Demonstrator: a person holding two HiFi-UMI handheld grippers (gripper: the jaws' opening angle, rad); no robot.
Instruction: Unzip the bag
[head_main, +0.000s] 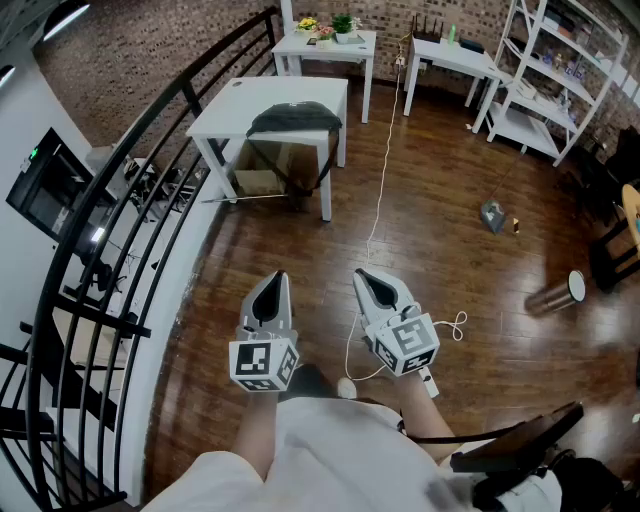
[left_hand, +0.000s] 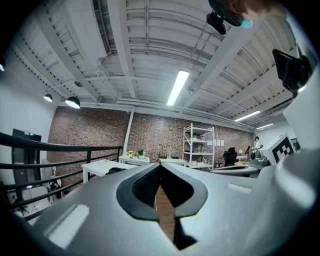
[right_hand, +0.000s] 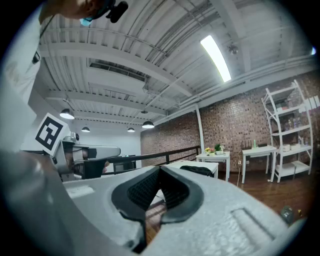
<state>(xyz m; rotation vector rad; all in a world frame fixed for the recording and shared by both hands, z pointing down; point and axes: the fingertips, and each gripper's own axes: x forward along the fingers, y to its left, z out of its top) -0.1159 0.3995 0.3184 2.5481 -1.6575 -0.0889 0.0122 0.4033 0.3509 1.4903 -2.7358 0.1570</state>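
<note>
The chief risk, as I judge it, is the approach. The bag (head_main: 293, 119) lies well ahead of both sets of jaws, slumped on a white table (head_main: 225, 110) across the wooden floor (head_main: 450, 260), so nothing can be unzipped until that ground is covered. A white cable (head_main: 381, 175) runs along the floor from just below the right gripper (head_main: 362, 280) forward toward the far wall, and a foot could catch it on the walk. A black railing (head_main: 150, 150) curves close outside the left gripper (head_main: 276, 282) and could knock that tool aside. No zipper pull can be made out from here, so picking the wrong edge of the soft, dark bag is a further hazard. One gripper will probably have to steady the fabric, or the bag may simply slide on the tabletop toward the cardboard box (head_main: 262, 166) beneath. Both arms are held low in front of the body, forearms forward. The left gripper points nearly straight ahead and the right one is angled a little inward. Each pair of jaws is pressed together at the tips with nothing between them. The bag shows left of the left jaws (left_hand: 116, 169) and right of the right jaws (right_hand: 199, 170).
</note>
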